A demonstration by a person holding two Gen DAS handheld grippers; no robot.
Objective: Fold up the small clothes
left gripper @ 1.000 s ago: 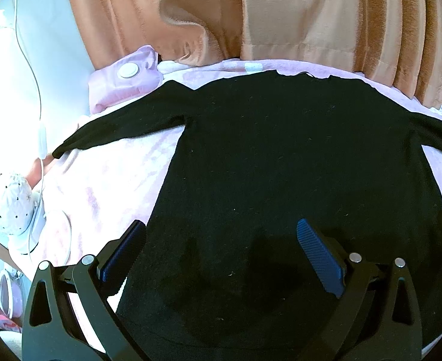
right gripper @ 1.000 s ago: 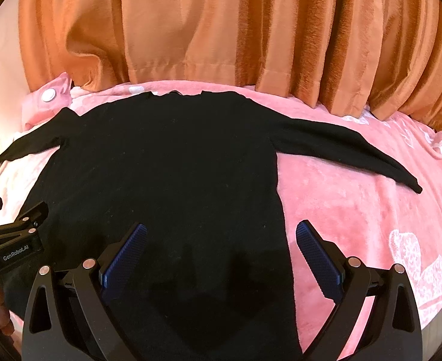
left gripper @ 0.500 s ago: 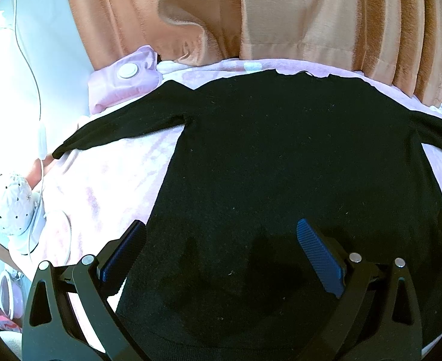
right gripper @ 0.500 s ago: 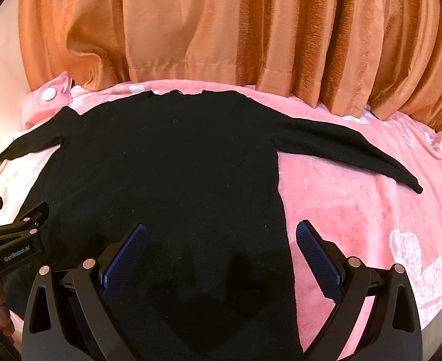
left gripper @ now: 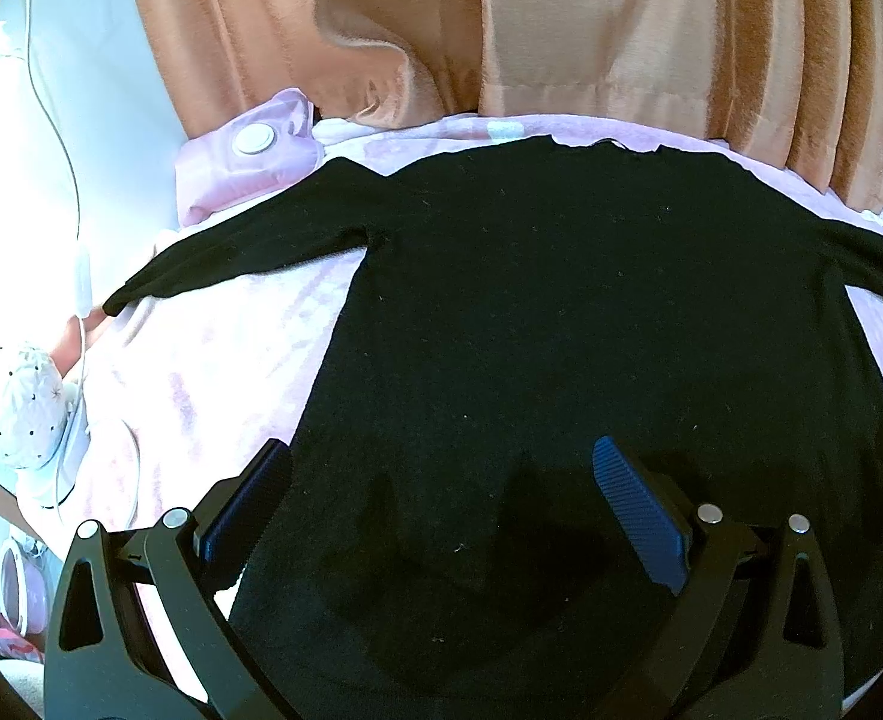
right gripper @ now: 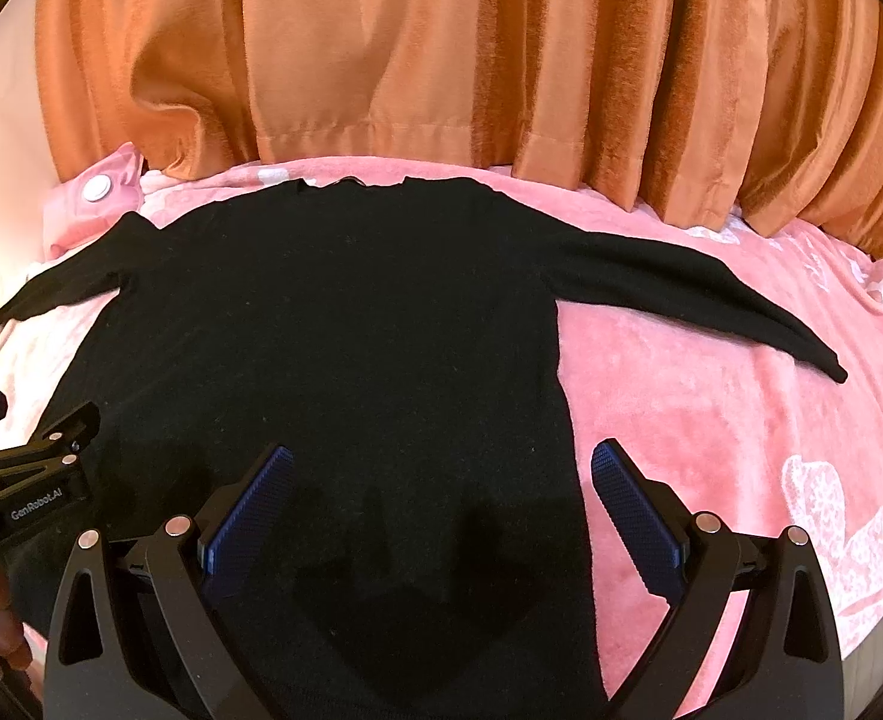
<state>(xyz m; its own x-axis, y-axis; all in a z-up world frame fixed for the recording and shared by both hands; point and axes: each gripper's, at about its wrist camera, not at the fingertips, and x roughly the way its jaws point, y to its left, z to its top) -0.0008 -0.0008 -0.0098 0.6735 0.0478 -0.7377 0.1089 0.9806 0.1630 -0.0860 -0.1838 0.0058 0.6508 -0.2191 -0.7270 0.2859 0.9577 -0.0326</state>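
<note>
- Across the middle of the bed point(right gripper: 711, 420), on its pink blanket, the black sweater point(right gripper: 333, 330) lies flat, neckline toward the far edge under the orange curtain point(right gripper: 441, 60), both sleeves stretched out toward the left and right edges.
- Near the bed's front edge, the left hand-held gripper point(left gripper: 441, 516) hovers over the sweater's lower left part, its jaws spread wide and holding nothing.
- Beside it, the right hand-held gripper point(right gripper: 441, 510) is likewise spread and empty, straddling the sweater's lower right side seam.
- Judging by the layout, folding has not begun; this looks like the approach before a first grasp.
- Next likely calls for pinching a sleeve or side edge and carrying it over the body.
- No containers are visible.
</note>
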